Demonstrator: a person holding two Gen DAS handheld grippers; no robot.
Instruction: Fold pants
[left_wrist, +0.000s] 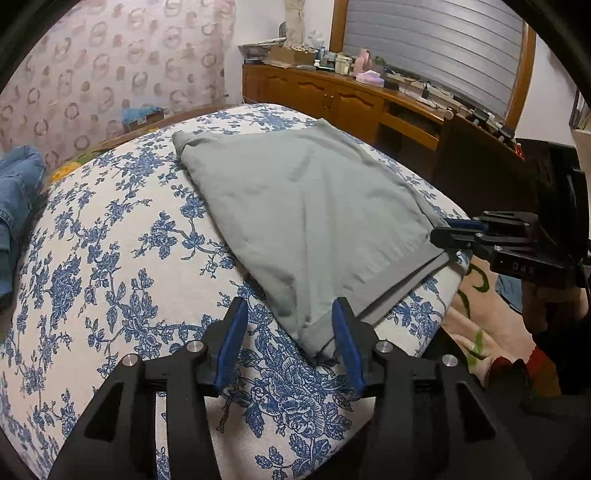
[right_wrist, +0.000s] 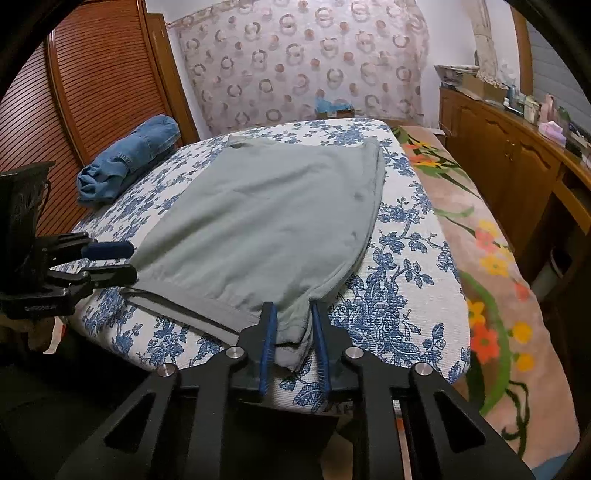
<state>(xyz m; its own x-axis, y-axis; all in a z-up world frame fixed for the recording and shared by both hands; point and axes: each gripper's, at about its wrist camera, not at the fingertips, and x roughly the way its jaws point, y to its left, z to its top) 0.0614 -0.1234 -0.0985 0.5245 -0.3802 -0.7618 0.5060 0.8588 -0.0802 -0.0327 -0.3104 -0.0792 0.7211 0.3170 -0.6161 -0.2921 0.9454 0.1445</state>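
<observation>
Grey-green pants (left_wrist: 306, 218) lie folded flat on a blue-flowered white cushion (left_wrist: 122, 258); they also show in the right wrist view (right_wrist: 258, 221). My left gripper (left_wrist: 290, 314) is open, its jaws astride the near left corner of the pants, not closed on it. It shows from the side in the right wrist view (right_wrist: 129, 260), at the pants' left corner. My right gripper (right_wrist: 291, 310) is open around the near right corner of the pants, with cloth between its blue pads. It shows in the left wrist view (left_wrist: 443, 230) at the pants' right corner.
Rolled blue jeans (right_wrist: 129, 158) lie at the cushion's far left. A flowered pink blanket (right_wrist: 498, 258) lies to the right. A wooden cabinet (left_wrist: 351, 99) with clutter stands along the far wall, and a slatted wooden door (right_wrist: 92, 92) is at left.
</observation>
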